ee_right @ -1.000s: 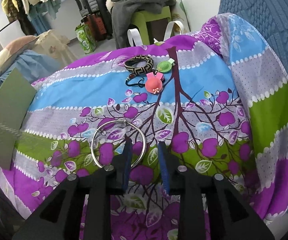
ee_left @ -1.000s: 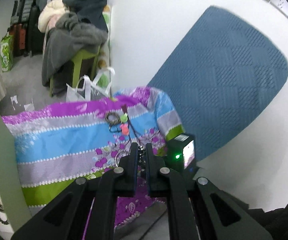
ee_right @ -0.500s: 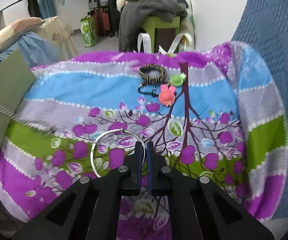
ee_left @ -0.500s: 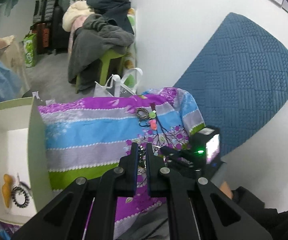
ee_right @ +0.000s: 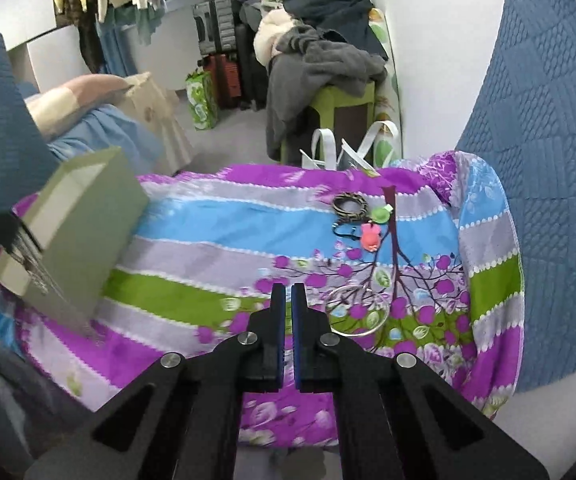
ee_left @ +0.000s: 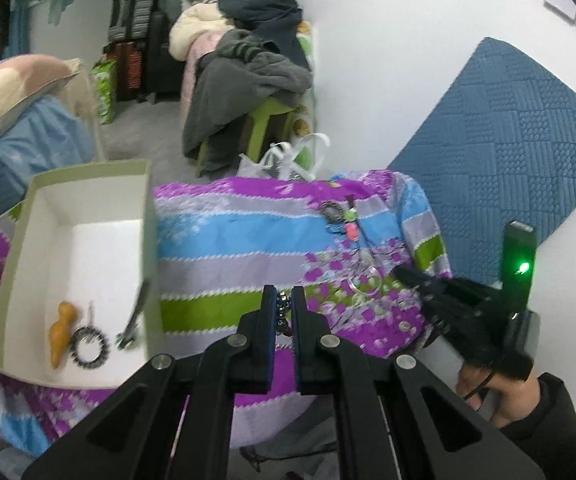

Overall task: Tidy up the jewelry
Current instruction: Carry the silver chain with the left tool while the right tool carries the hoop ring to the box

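My left gripper point(ee_left: 283, 296) is shut on a dark beaded piece of jewelry point(ee_left: 283, 309), held above the striped cloth to the right of the pale green box point(ee_left: 87, 172). The box holds an orange piece point(ee_left: 60, 332), a dark beaded bracelet point(ee_left: 89, 347) and a metal clip point(ee_left: 131, 322). My right gripper point(ee_right: 287, 294) is shut and empty, raised just left of the silver bangle point(ee_right: 356, 310). The bangle lies on the cloth and also shows in the left wrist view point(ee_left: 364, 283). Farther back lie a patterned bangle point(ee_right: 350, 204), a green clip point(ee_right: 381, 213) and a pink clip point(ee_right: 370, 236).
The striped floral cloth point(ee_right: 207, 220) covers a small table. A blue quilted cushion point(ee_right: 548, 160) leans on the wall at right. Behind stand a green stool piled with clothes point(ee_right: 320, 68), a white bag point(ee_right: 348, 152) and suitcases point(ee_right: 219, 32).
My right gripper has shut and pulled back left off the silver bangle, which stays on the cloth. My left gripper has swung left with the beaded piece, bringing the box into view.
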Action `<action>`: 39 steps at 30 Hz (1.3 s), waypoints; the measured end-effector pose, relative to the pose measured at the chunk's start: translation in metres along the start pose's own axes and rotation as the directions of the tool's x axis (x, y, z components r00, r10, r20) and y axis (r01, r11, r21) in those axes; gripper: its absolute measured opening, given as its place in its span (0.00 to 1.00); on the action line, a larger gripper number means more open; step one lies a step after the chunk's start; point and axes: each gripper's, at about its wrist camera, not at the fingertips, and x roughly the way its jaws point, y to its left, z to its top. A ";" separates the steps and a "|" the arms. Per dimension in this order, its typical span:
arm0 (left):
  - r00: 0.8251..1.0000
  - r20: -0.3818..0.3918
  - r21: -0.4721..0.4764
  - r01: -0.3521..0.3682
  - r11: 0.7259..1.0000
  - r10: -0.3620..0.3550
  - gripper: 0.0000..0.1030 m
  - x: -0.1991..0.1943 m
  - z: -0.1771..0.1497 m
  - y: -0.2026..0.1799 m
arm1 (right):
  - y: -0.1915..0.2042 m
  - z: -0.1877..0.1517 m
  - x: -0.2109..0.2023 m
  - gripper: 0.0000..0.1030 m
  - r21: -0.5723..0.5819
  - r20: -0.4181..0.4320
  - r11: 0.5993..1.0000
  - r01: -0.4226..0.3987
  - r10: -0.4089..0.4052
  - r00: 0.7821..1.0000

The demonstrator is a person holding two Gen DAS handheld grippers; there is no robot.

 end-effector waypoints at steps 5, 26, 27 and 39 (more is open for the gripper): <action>1.000 0.003 -0.022 0.005 1.000 -0.005 0.04 -0.013 -0.010 0.012 | -0.020 -0.008 0.014 0.05 0.093 -0.018 0.996 0.019 -0.017 1.000; 0.998 0.000 -0.030 -0.056 0.998 0.057 0.04 -0.007 -0.009 0.022 | -0.063 -0.034 0.121 0.61 0.087 -0.183 0.990 0.109 -0.092 0.979; 0.998 0.004 -0.031 -0.063 0.998 0.063 0.04 -0.008 -0.009 0.022 | -0.062 -0.033 0.120 0.61 0.091 -0.183 0.991 0.097 -0.079 0.980; 0.987 0.089 -0.040 -0.129 0.991 0.132 0.04 -0.055 0.025 0.048 | 0.002 0.038 0.017 0.61 0.071 -0.017 0.997 0.027 -0.026 1.000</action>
